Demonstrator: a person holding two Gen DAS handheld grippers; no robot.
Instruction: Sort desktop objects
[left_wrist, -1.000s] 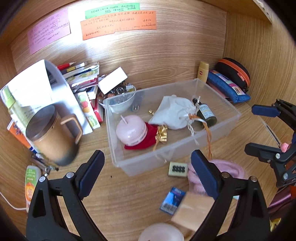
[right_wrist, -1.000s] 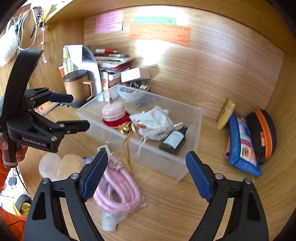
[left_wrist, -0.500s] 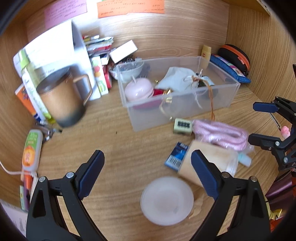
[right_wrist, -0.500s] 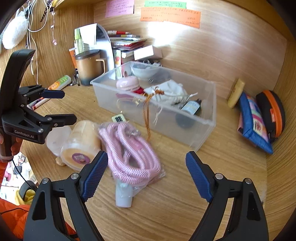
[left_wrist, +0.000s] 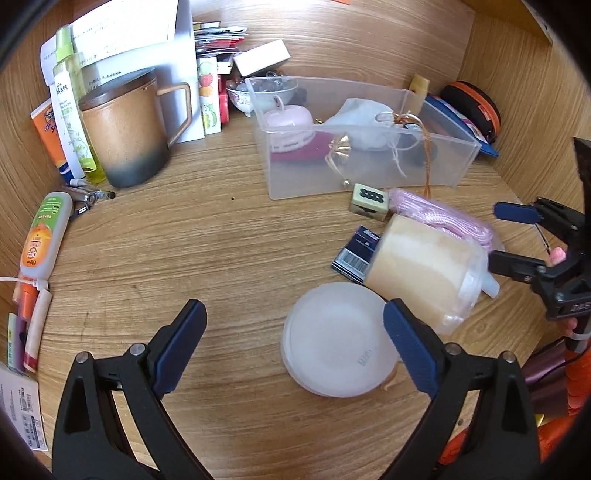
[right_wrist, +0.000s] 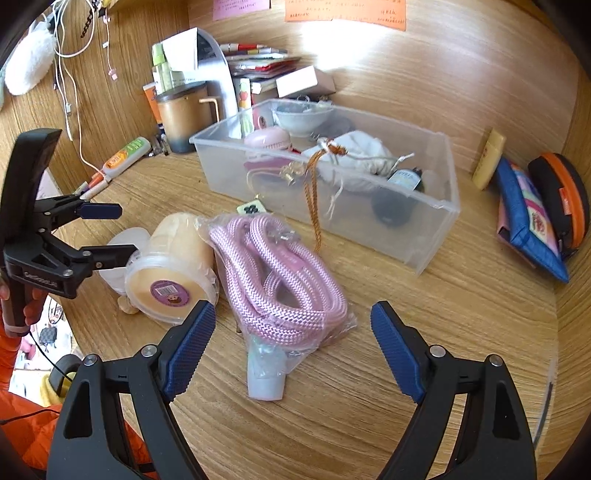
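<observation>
Both grippers have pulled back from the clear bin (right_wrist: 436, 206), bringing the loose items in front of it closer in view.

Right gripper (right_wrist: 291, 343) hangs with jaws spread wide and empty, the bagged pink rope (right_wrist: 280, 273) lying just ahead and between the pads; its long axis runs from the bin's front wall toward the gripper, white end cap nearest the jaws; left gripper (left_wrist: 295, 347) is also wide and empty, poised over the white round lid (left_wrist: 338, 347), with the tan tub (left_wrist: 421, 273) on its side between lid and rope; judged from this, the right gripper is nearer the rope, the left nearer the lid and tub.
</observation>
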